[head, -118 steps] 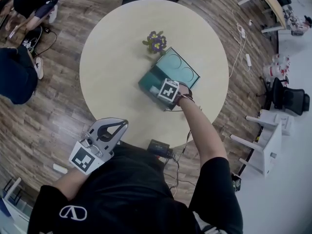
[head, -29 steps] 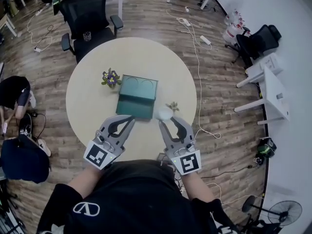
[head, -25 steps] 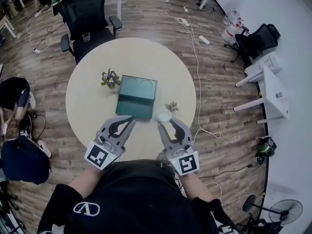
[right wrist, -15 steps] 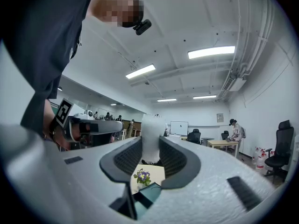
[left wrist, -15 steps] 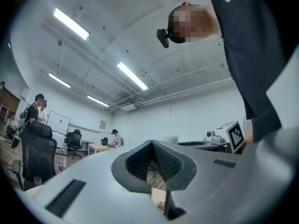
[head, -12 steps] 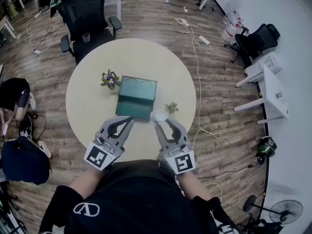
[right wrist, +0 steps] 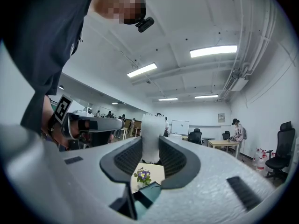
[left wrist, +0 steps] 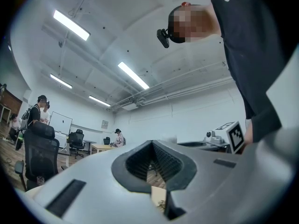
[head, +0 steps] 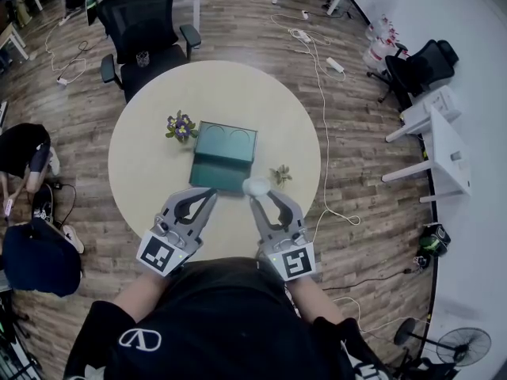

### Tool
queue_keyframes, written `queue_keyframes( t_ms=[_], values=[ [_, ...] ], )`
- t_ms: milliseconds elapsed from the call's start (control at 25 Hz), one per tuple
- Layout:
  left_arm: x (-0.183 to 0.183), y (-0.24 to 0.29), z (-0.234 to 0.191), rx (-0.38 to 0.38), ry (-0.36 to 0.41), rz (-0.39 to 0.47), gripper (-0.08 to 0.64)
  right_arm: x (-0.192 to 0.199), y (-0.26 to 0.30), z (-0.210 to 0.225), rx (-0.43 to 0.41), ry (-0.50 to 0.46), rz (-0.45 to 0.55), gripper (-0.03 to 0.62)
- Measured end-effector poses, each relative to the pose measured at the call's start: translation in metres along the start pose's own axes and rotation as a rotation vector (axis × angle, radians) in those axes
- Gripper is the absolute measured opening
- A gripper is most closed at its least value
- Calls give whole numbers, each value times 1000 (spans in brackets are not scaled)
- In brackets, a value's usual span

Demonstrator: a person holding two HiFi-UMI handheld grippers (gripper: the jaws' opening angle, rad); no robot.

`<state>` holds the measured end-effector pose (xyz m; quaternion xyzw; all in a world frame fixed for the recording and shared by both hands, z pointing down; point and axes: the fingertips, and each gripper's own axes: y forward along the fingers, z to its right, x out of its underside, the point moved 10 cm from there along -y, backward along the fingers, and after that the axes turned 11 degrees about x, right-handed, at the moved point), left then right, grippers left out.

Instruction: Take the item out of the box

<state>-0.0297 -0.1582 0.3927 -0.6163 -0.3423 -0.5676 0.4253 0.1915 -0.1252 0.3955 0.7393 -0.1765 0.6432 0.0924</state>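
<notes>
Now we hold the white item (head: 255, 185) clamped in our right claw (head: 258, 193), outside the teal box (head: 224, 157) and just by its near edge, over the desk (head: 146, 161). Our left claw (head: 210, 194) hovers alongside, jaws together, empty.

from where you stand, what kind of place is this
Most likely an open-plan office or lab workroom. Black office chairs stand on a wood-plank floor, a power strip and its cables trail across it, a white desk sits at the side, and strip lights run along the ceiling.
</notes>
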Motion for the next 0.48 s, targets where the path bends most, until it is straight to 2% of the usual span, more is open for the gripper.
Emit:
queue_keyframes(
  t_ms=[480],
  values=[
    [3, 0, 0, -7, -1, 2, 5, 2, 3, 0, 5, 0, 5, 120]
  ],
)
